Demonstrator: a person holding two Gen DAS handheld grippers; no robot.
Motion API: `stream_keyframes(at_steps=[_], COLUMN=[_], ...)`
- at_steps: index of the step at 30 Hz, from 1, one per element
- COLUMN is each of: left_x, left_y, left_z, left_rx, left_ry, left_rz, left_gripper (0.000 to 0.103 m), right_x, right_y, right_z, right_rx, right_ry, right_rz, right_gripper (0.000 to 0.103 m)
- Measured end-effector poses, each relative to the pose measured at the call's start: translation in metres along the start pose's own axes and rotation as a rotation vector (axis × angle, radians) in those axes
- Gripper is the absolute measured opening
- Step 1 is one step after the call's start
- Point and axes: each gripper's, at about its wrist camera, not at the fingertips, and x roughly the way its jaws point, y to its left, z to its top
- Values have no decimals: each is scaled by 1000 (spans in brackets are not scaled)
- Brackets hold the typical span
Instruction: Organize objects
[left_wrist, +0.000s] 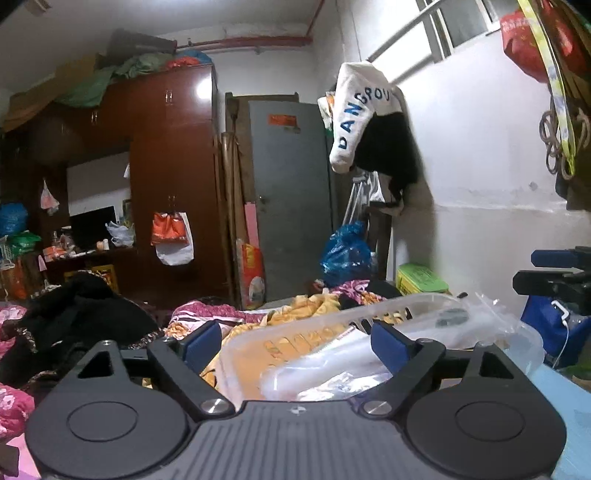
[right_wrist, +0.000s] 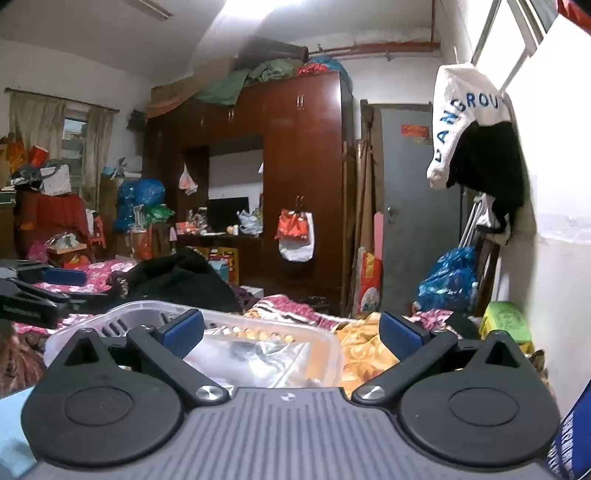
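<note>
A clear plastic basket (left_wrist: 295, 339) with slotted walls lies on the bed and holds clear plastic bags (left_wrist: 325, 373). My left gripper (left_wrist: 295, 341) is open, its blue-padded fingers spread on either side of the basket's near part. The same basket (right_wrist: 258, 332) shows in the right wrist view, with the bags (right_wrist: 255, 358) inside. My right gripper (right_wrist: 291, 332) is open above the basket's right end and empty. The left gripper shows there at the far left edge (right_wrist: 40, 284), and the right gripper at the right edge of the left wrist view (left_wrist: 554, 273).
The bed holds an orange and pink floral quilt (right_wrist: 362, 347) and a black garment (right_wrist: 177, 280). A green box (right_wrist: 506, 321) and a blue plastic bag (right_wrist: 447, 280) stand by the white wall on the right. A brown wardrobe (right_wrist: 303, 184) and grey door (right_wrist: 413, 206) are behind.
</note>
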Motion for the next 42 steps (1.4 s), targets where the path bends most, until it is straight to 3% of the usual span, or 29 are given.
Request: stream_keyframes(at_steps=[8,17,21,26,29,31,34,37,39,42], left_x=[-8,-42,-76,-130,-156,-171,-183,-181,-170,-151], left_y=[-5,-15,-22,-31,-33,-36,-49,-60,-65,-67], left_z=[-2,2,-4,-11,-15,-17,-22,-28,-27,-29], left_rx=[10,14,10,7,-42,-79,-33,-7,1,-9], left_ry=[6,-36,-115,-204,-181,-139,-123,-117,-84,-33], left_rz=[-4,-47,-89,-87,-67,-42,-38,-28,-51,-65], left_gripper=[98,99,99,100,100,100,101,101,101,101], right_x=[-6,-25,-46,-93,-125,-139,-150,-140,-124,-95], right_y=[9,18,25,42,60,67,71,73,70,62], right_z=[-3,0,9,19,11,5,-2,-5,-7,-11], right_rx=[-5,-19,4,38,-12,-12,7,12,24,33], right_ry=[18,7,33,44,-44,-73,-80,-25,-4,86], right_rz=[15,40,-19,-95,-140,-124,-64,-91,-136,-132], right_gripper=[103,103,103,103,103,103,103,103,103,103])
